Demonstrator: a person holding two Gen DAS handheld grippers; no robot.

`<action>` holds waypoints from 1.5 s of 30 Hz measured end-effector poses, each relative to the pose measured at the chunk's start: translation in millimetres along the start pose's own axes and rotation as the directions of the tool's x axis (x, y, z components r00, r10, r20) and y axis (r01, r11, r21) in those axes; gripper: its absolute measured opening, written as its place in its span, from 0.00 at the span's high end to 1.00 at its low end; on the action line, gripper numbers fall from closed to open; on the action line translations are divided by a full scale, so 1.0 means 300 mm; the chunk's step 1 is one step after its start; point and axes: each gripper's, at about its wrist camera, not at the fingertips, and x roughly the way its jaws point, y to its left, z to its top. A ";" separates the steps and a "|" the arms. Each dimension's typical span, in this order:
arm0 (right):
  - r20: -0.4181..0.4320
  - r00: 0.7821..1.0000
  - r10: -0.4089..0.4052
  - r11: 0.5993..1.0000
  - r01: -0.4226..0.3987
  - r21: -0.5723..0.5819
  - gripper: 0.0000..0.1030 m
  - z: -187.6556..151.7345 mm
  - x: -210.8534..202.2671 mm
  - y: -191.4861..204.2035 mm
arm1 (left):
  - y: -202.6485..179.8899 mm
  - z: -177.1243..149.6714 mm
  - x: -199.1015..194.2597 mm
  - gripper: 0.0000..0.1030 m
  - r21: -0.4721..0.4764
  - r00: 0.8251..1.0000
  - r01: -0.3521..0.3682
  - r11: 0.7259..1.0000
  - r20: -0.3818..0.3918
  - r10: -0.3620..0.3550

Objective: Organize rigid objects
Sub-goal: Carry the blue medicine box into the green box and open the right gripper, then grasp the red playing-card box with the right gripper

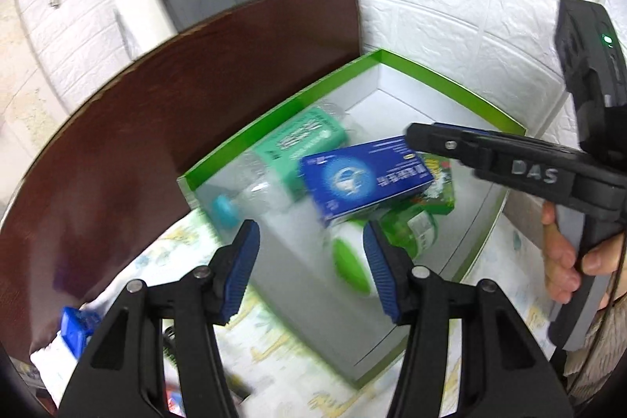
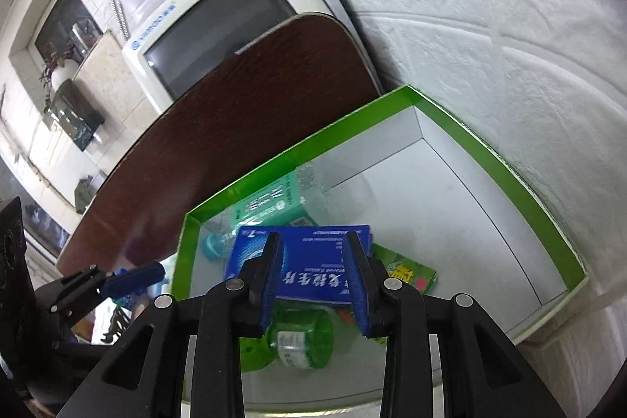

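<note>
White brick wall, one green-rimmed tray, two bottles, one blue box, both hand-held grippers spread.

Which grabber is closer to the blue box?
Right. The right gripper has its fingers either side of the blue box; the left gripper hangs open, short of it.

Blue box inside green-rimmed tray

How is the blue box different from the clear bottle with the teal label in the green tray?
The blue box is opaque and flat-sided; the clear bottle is see-through and rounded. The box lies on top of other items; the bottle lies along the tray's left wall. Both are inside the tray.
</note>
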 end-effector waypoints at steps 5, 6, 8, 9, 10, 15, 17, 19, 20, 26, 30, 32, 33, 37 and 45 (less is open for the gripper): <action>-0.003 0.999 0.053 0.998 -0.053 -0.037 0.67 -0.023 -0.038 0.089 | 0.117 -0.086 -0.072 0.48 -0.064 0.998 -0.065 0.996 0.008 0.066; -0.004 0.998 0.058 0.997 -0.058 -0.050 0.67 -0.035 -0.047 0.113 | 0.149 -0.110 -0.093 0.48 -0.089 0.996 -0.084 0.993 0.012 0.085; -0.011 0.998 0.059 0.994 -0.060 -0.092 0.61 -0.070 -0.061 0.170 | 0.221 -0.169 -0.117 0.48 -0.148 0.992 -0.125 0.981 0.009 0.128; -0.017 0.998 0.065 0.991 -0.067 -0.113 0.60 -0.090 -0.064 0.201 | 0.259 -0.205 -0.137 0.48 -0.178 0.989 -0.147 0.973 0.002 0.150; -0.028 0.997 0.074 0.988 -0.077 -0.131 0.60 -0.112 -0.066 0.234 | 0.298 -0.242 -0.152 0.48 -0.210 0.984 -0.173 0.962 -0.008 0.176; -0.131 0.972 0.193 0.946 -0.220 -0.239 0.59 -0.268 -0.042 0.443 | 0.431 -0.443 -0.255 0.48 -0.337 0.978 -0.203 0.920 -0.032 0.204; -0.199 0.956 0.214 0.931 -0.261 -0.254 0.59 -0.344 -0.009 0.504 | 0.454 -0.508 -0.267 0.48 -0.352 0.981 -0.194 0.916 -0.045 0.191; -0.257 0.946 0.197 0.931 -0.263 -0.253 0.59 -0.419 0.043 0.541 | 0.471 -0.559 -0.261 0.48 -0.375 0.986 -0.165 0.912 -0.056 0.155; -0.290 0.939 0.183 0.938 -0.256 -0.235 0.59 -0.450 0.076 0.550 | 0.476 -0.579 -0.252 0.48 -0.385 0.990 -0.141 0.912 -0.058 0.129; -0.388 0.907 0.167 0.975 -0.211 -0.076 0.59 -0.526 0.201 0.540 | 0.461 -0.614 -0.172 0.49 -0.356 0.998 -0.049 0.933 -0.054 0.032; -0.377 0.914 0.151 0.982 -0.183 -0.052 0.59 -0.527 0.222 0.559 | 0.477 -0.613 -0.119 0.52 -0.361 0.998 0.003 0.933 -0.059 -0.026; -0.373 0.917 0.137 0.984 -0.168 -0.051 0.59 -0.532 0.232 0.572 | 0.489 -0.605 -0.096 0.67 -0.367 0.996 0.029 0.930 -0.066 -0.057; -0.373 0.919 0.126 0.986 -0.156 -0.051 0.59 -0.529 0.243 0.579 | 0.493 -0.603 -0.087 0.71 -0.371 0.995 0.041 0.928 -0.072 -0.073; -0.389 0.915 0.111 0.992 -0.126 -0.012 0.59 -0.525 0.282 0.581 | 0.495 -0.599 -0.080 0.70 -0.363 0.993 0.068 0.929 -0.062 -0.097; -0.384 0.919 0.086 0.992 -0.115 -0.054 0.59 -0.509 0.310 0.609 | 0.515 -0.627 -0.103 0.67 -0.400 0.992 0.079 0.913 -0.056 -0.110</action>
